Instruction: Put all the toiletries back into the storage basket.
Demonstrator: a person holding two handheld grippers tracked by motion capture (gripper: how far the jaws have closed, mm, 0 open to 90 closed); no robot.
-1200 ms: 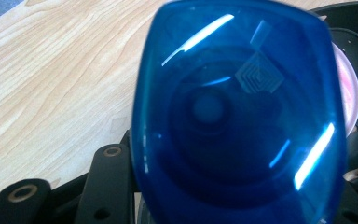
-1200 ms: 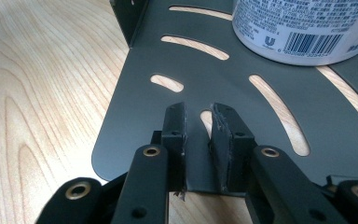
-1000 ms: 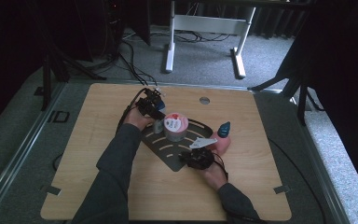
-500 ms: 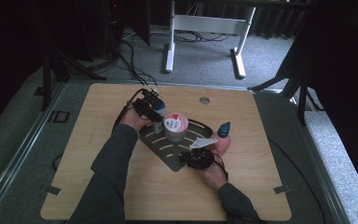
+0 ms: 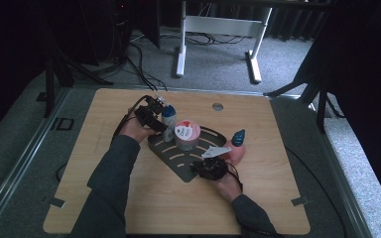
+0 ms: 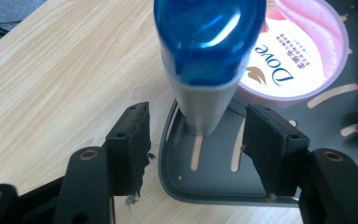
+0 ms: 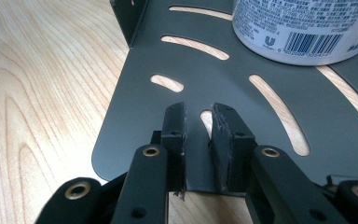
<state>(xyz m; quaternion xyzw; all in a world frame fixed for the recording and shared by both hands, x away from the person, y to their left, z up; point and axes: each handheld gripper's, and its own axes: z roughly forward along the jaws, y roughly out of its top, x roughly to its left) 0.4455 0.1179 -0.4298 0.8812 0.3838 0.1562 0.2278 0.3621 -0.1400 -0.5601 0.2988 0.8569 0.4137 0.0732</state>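
Note:
A silver bottle with a blue cap [image 5: 167, 119] [image 6: 205, 70] stands upright on the left corner of a dark slotted tray [image 5: 173, 158] [image 6: 214, 182]. My left gripper [image 5: 158, 124] [image 6: 193, 121] is open, one jaw on each side of the bottle's base, neither touching it. A pink-lidded Dove jar [image 5: 187, 134] [image 6: 303, 42] [image 7: 303, 32] sits on the tray just behind the bottle. My right gripper [image 5: 201, 166] [image 7: 198, 114] hangs over the tray's [image 7: 223, 84] near edge, its jaws drawn almost together with nothing between them.
A pink bottle with a dark blue cap [image 5: 238, 141] stands on the wooden table [image 5: 129, 208] just right of the tray. A round grommet [image 5: 218, 106] sits near the table's far edge. A white desk frame [image 5: 218, 29] stands on the floor beyond.

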